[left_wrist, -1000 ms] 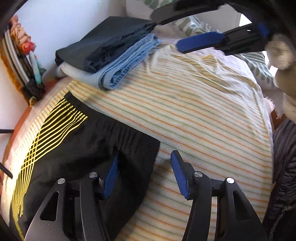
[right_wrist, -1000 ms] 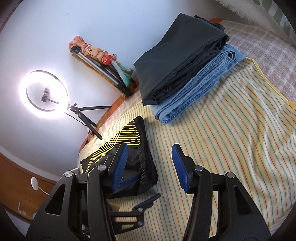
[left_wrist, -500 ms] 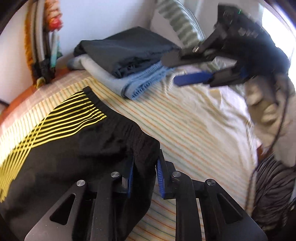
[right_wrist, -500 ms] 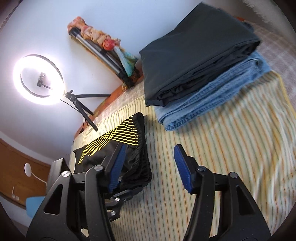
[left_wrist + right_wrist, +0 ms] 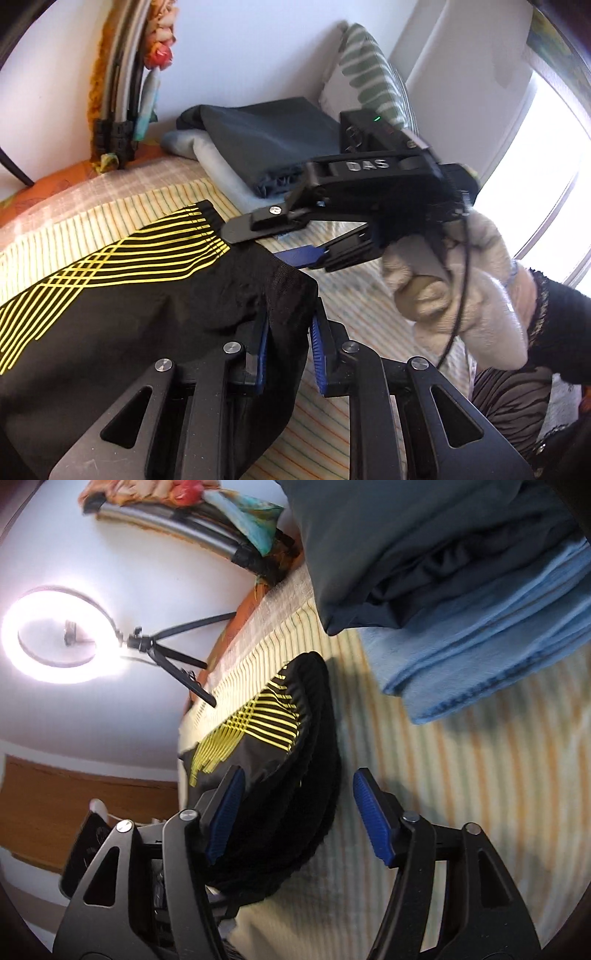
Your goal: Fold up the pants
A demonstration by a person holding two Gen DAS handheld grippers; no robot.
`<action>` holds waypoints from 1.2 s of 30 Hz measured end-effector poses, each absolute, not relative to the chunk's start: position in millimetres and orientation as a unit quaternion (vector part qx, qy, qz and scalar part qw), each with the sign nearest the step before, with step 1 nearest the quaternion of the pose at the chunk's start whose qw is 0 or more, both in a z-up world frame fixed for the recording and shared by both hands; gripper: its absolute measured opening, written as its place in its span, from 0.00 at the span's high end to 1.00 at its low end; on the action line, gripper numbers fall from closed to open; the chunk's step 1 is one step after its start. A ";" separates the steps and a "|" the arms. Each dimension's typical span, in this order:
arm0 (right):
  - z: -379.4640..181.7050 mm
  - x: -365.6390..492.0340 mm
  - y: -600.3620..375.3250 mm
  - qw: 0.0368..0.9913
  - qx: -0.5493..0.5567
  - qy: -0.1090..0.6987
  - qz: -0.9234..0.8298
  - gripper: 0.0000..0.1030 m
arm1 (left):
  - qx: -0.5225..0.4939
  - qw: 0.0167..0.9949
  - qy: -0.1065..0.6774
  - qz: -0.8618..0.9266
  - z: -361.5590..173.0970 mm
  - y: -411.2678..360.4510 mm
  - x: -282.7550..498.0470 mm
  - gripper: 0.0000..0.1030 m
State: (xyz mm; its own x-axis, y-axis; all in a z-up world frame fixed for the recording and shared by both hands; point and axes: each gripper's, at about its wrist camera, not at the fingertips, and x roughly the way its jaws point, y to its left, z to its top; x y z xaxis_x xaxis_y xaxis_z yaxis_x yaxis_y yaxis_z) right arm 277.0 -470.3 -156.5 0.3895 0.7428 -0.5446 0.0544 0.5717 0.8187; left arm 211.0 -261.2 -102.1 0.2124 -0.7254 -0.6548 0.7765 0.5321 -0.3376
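While left claw [image 5: 287,350] clamps ribbed black pants [image 5: 147,314] (yellow-striped), right claw [image 5: 297,812] opens astride them.

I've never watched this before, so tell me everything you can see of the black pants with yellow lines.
The black pants look thin and sporty, with crossing yellow stripes and a ribbed elastic waistband. They lie on the striped bedsheet. The left gripper pinches a lifted waistband corner; the right gripper is opening around the band's other end.
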 end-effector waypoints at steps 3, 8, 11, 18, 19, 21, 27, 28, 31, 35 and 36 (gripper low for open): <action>-164.6 284.6 -465.1 0.721 0.415 0.500 0.241 0.37 | 0.030 0.780 0.395 -0.485 -97.1 -257.7 206.9 0.83; -176.0 292.1 -455.7 0.706 0.449 0.486 0.254 0.40 | 0.015 0.778 0.391 -0.492 -92.5 -250.8 203.9 0.83; -169.8 291.8 -452.8 0.721 0.441 0.470 0.253 0.62 | 0.020 0.779 0.389 -0.491 -91.6 -251.4 200.9 0.83; -144.1 288.8 -447.0 0.760 0.404 0.444 0.249 0.83 | 0.004 0.782 0.383 -0.492 -92.4 -251.9 198.6 0.83; -140.2 288.5 -445.7 0.763 0.402 0.441 0.249 0.84 | 0.001 0.782 0.383 -0.492 -92.3 -251.9 199.2 0.83; -129.4 286.7 -446.7 0.770 0.400 0.430 0.250 0.85 | -0.010 0.783 0.380 -0.492 -89.3 -251.1 199.5 0.83; -96.5 279.6 -450.9 0.792 0.395 0.394 0.247 0.86 | -0.022 0.792 0.348 -0.501 -71.1 -254.6 196.7 0.83; -94.2 278.0 -451.9 0.792 0.396 0.393 0.245 0.86 | -0.025 0.792 0.348 -0.501 -69.7 -253.3 196.8 0.83; -83.0 272.6 -449.8 0.794 0.400 0.387 0.246 0.86 | -0.037 0.795 0.340 -0.501 -61.5 -244.1 195.4 0.83; -57.3 266.1 -431.5 0.806 0.379 0.376 0.256 0.86 | -0.048 0.805 0.320 -0.497 -43.6 -222.6 189.4 0.83; -49.6 264.6 -423.9 0.811 0.369 0.373 0.260 0.86 | -0.051 0.807 0.316 -0.496 -40.2 -215.8 188.1 0.83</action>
